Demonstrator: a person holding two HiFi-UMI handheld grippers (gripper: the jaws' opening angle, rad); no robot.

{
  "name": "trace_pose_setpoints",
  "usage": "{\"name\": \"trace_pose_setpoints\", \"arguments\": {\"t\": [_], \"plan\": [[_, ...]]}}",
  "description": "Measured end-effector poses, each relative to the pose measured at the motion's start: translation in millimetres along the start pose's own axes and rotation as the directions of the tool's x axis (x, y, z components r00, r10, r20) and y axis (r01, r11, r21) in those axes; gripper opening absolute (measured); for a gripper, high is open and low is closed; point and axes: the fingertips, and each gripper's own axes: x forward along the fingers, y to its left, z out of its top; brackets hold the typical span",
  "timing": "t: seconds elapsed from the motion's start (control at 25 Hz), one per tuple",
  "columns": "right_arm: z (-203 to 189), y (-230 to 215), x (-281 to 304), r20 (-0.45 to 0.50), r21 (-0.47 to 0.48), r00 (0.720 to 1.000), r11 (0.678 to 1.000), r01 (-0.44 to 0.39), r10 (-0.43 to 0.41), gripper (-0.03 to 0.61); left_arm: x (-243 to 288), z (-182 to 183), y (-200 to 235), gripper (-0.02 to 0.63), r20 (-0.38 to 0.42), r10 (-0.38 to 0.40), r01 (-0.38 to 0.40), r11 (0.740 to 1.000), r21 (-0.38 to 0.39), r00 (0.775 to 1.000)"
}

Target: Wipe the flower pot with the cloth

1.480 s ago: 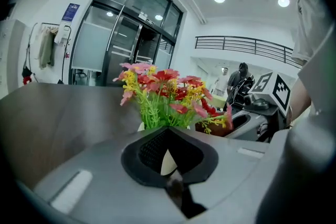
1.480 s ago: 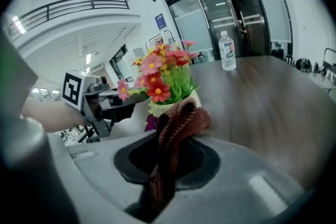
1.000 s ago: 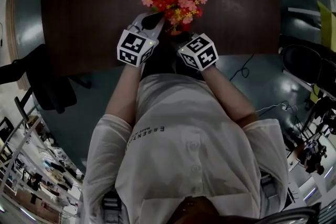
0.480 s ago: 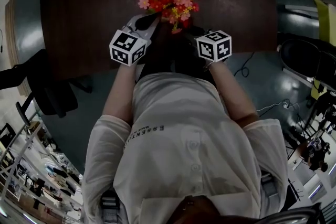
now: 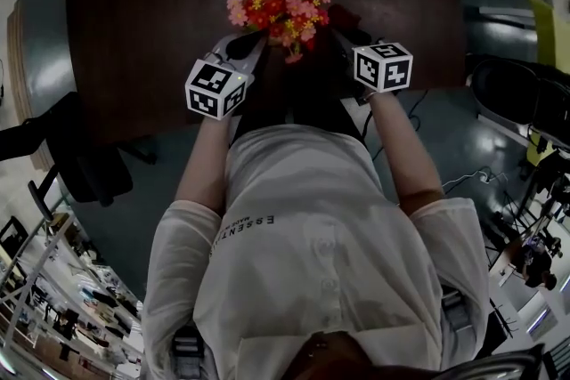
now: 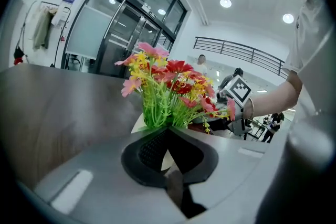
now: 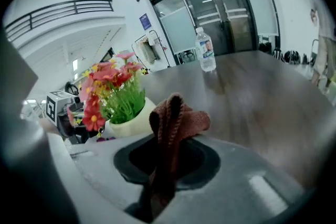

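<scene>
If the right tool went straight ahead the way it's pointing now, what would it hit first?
Most likely the bare table just beside the flower pot, its held cloth touching down first, though depth is unclear.

Little legible print: one partial word on a shirt.

The person's pale shirt (image 5: 303, 218) carries a line of dark capitals across the chest, seen upside down from the head view. It reads "ESSENTI" before a fold swallows the rest, and the smaller line beside it is too fine to read. The left cube (image 5: 215, 87) and right cube (image 5: 383, 67) show black-and-white square marker patterns, with no letters or numbers. The water bottle (image 7: 206, 50) has a label, and a blue sign (image 7: 145, 21) hangs on the wall – both are too small to read.
</scene>
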Motion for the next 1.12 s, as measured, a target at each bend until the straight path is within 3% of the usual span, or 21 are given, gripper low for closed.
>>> {"name": "trace_pose_setpoints", "arguments": {"t": [0.2, 0.36, 0.48, 0.56, 0.68, 1.0, 1.12], "plan": [[55.9, 1.9, 33.0, 0.011, -0.209, 0.997, 0.975, -0.069, 0.073, 0.052, -2.1, 1.1, 0.0, 0.012, 0.016, 0.042, -0.041, 0.997, -0.069, 0.999], [76.1, 14.3, 62.2, -0.037, -0.285, 0.977, 0.935, -0.212, 0.210, 0.052, 0.4, 2.4, -0.4, 0.011, 0.030, 0.088, -0.084, 0.991, -0.104, 0.996], [70.9, 26.0, 73.5, -0.109, -0.275, 0.942, 0.901, -0.336, 0.318, 0.052, 1.8, 3.7, -0.2, 0.012, 0.021, 0.120, -0.116, 0.987, -0.110, 0.993], [68.0, 28.2, 74.0, -0.126, -0.226, 0.926, 0.899, -0.375, 0.355, 0.051, 1.9, 3.7, 0.3, 0.011, 0.015, 0.138, -0.135, 0.984, -0.118, 0.990], [63.4, 28.4, 70.1, -0.140, -0.184, 0.909, 0.891, -0.414, 0.393, 0.051, 2.0, 2.7, 1.8, 0.011, 0.008, 0.162, -0.160, 0.980, -0.120, 0.987], [27.9, 31.0, 47.6, -0.204, -0.187, 0.881, 0.866, -0.464, 0.428, 0.051, -0.9, 1.6, 5.3, 0.011, -0.012, 0.201, -0.201, 0.973, -0.109, 0.979], [10.4, 41.0, 36.8, -0.238, -0.186, 0.853, 0.840, -0.510, 0.465, 0.051, -8.2, 0.0, 11.5, 0.012, -0.022, 0.226, -0.227, 0.968, -0.109, 0.974]]}}
